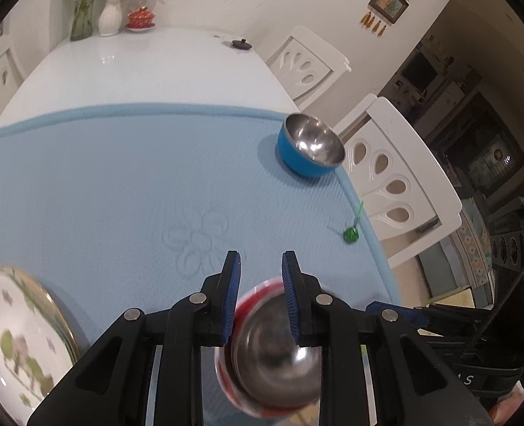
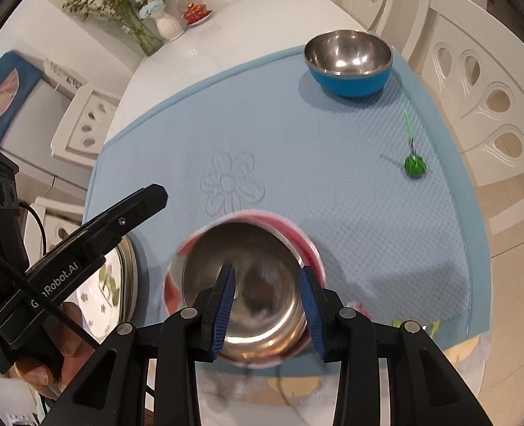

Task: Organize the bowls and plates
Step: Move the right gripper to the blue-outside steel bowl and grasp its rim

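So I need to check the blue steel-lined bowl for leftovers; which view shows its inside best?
The right wrist view: the blue steel-lined bowl faces the camera, its interior open and bare. The left wrist view shows it smaller and tilted sideways.

The blue bowl (image 2: 349,67) is gleaming with a polished metal lining; the mat (image 2: 333,184) is showing a matt, dimpled cloth weave, while the white bench (image 1: 148,67) is shining glossy and the plate (image 1: 16,344) is looking glazed.
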